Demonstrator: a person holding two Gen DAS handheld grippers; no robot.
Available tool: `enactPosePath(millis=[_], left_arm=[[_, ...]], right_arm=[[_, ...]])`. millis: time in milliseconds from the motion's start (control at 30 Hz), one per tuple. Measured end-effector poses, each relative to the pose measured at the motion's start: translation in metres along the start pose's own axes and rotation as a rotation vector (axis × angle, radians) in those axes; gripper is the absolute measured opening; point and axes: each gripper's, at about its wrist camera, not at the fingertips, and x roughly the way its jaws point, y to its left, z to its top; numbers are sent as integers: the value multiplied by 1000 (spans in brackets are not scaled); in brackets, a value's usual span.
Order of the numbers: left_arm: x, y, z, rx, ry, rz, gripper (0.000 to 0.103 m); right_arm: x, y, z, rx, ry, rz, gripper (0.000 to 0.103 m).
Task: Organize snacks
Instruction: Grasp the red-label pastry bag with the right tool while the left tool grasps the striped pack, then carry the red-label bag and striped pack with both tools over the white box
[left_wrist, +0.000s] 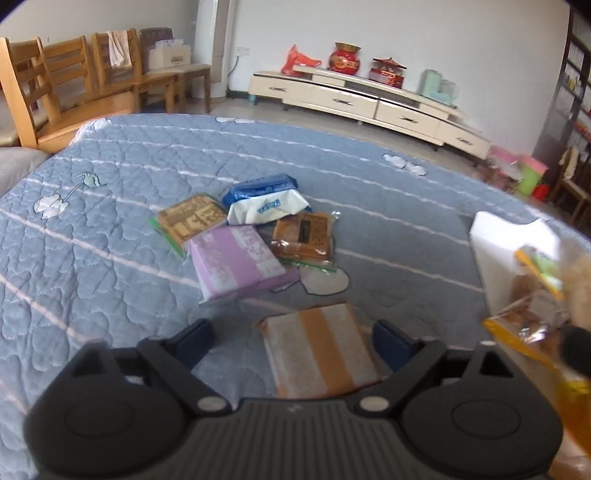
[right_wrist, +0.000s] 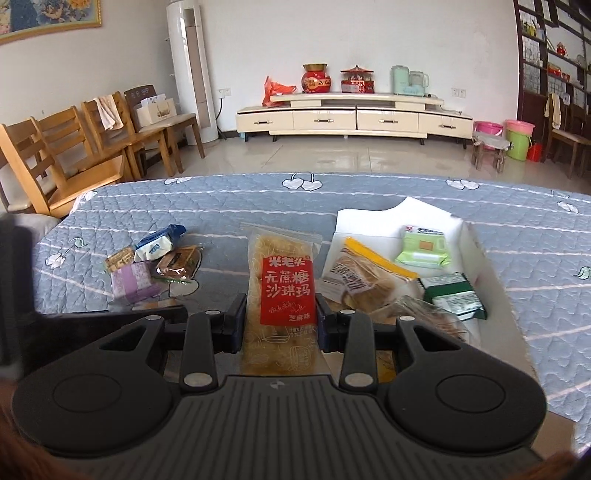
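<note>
On the blue quilted worktop (right_wrist: 369, 192), a white box (right_wrist: 480, 254) sits at right holding a light green pack (right_wrist: 423, 248), a dark green pack (right_wrist: 456, 295) and a yellow-edged pack (right_wrist: 365, 273). At left, well apart from the box, is a loose pile: purple pack (right_wrist: 133, 280), brown pack (right_wrist: 179, 264), blue-white pack (right_wrist: 157, 245), tan pack (right_wrist: 120, 258). Behind stand wooden chairs (right_wrist: 74, 147), a cream TV cabinet (right_wrist: 351, 118) and a tall white air conditioner (right_wrist: 192, 74).

Right tool (right_wrist: 280, 321) is clamped on a red-label sachima pack (right_wrist: 282, 291), jaws pressing both its sides, pack lifted, pointing away over the worktop between pile and box. Nothing blocks the box.

Left tool (left_wrist: 295, 339) hangs angled down, jaws wide apart, either side of an orange-striped pack (left_wrist: 317, 350) lying flat; pads not touching it. Pile lies just beyond.
</note>
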Motion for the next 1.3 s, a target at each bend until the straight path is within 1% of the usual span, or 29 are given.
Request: enactPosePath(millis=[33,67,100,133,167,300,467,667,767,933,1033,1300], left_arm=[[-1,-2,0,29,-10,2,69],[-4,-3,-1,51,-19,8,60],[-6,-1,0,66,-19,10,52],[-9,2,-1,62,-15,-7,50],[-13,6,-3,55,-12,-16,50],[-38,18,-11,65,-27,3,49],[-77,30,-18,70,-52,23,49],[-120,34,-18,52,-81,28,49],[-140,31,-17,59,-106,32,49],[-166,31,-15,40,-125,14,49],[-179,29,-17,57,-151,21,49],[-201,31,-22,55,-178,19,49]], right_arm=[[-1,1,-1,-11,0,0,43],[-2,1,-2,-19,-2,0,43],[-2,2,-2,-24,-6,4,43],[-5,2,-4,-30,-10,8,43],[-1,6,-3,-36,-11,8,43],[-8,9,-10,-50,-14,18,43],[-21,15,-16,-61,-17,34,43],[-46,22,-25,-79,-33,49,43],[-60,24,-27,-84,-48,53,43],[-84,24,-25,-96,-87,54,43],[-98,24,-26,-105,-110,57,43],[-114,18,-26,-113,-151,63,43]])
